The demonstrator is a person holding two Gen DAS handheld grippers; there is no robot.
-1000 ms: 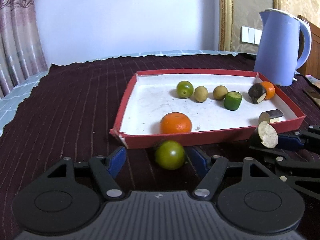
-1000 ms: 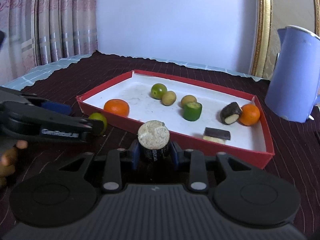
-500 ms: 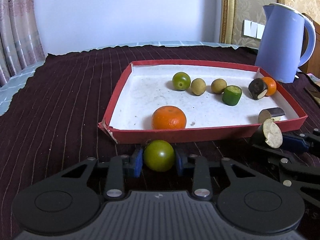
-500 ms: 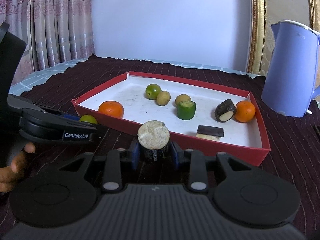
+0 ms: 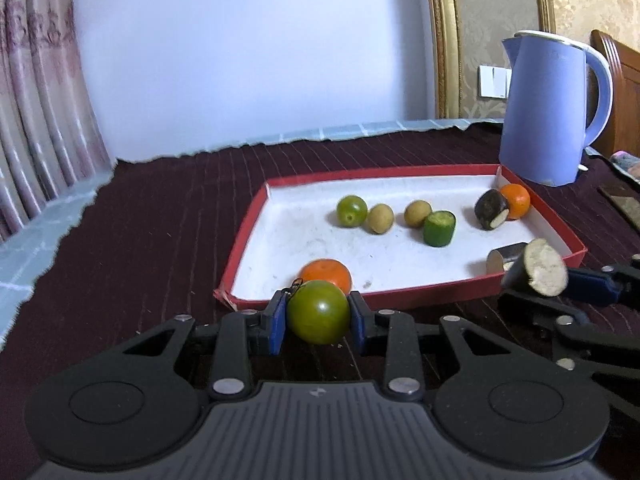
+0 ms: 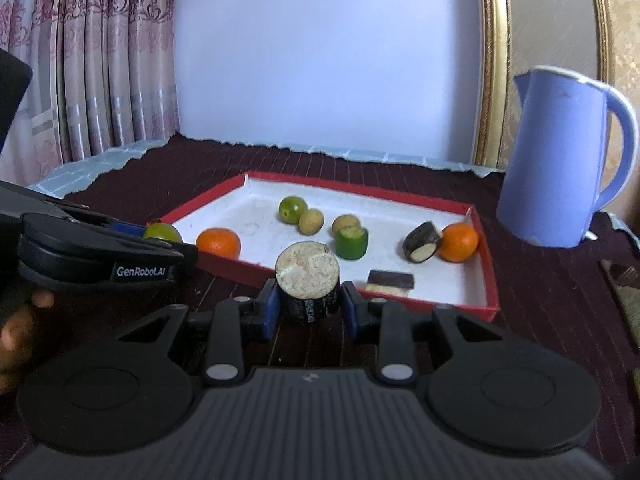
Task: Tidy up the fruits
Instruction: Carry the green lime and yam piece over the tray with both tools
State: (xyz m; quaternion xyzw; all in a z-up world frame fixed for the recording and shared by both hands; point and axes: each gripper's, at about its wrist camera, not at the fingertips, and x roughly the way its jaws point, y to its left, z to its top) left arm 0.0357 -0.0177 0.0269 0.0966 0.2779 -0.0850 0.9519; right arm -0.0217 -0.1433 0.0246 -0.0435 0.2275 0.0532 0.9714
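Count, both views agree:
- oranges: 2, one (image 5: 326, 275) at the near edge of the tray, one (image 5: 516, 201) at the far right corner
- green round fruits: 2, one (image 5: 351, 211) in the tray, one (image 5: 319, 312) outside it
- small tan fruits: 2 (image 5: 381, 219) (image 5: 417, 213)
- green cut cylinder: 1 (image 5: 439, 228)
- dark-skinned cut pieces with pale flesh: 3 (image 6: 421, 242) (image 6: 390, 281) (image 6: 308, 282)
- red tray: 1 (image 5: 244, 236)
- blue kettle: 1 (image 5: 548, 108)
- grippers: 2 (image 5: 319, 318) (image 6: 308, 312)

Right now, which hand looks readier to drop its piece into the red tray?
Probably the right gripper: its dark-skinned cut piece sits nearer the red tray rim than the left gripper's green tomato.
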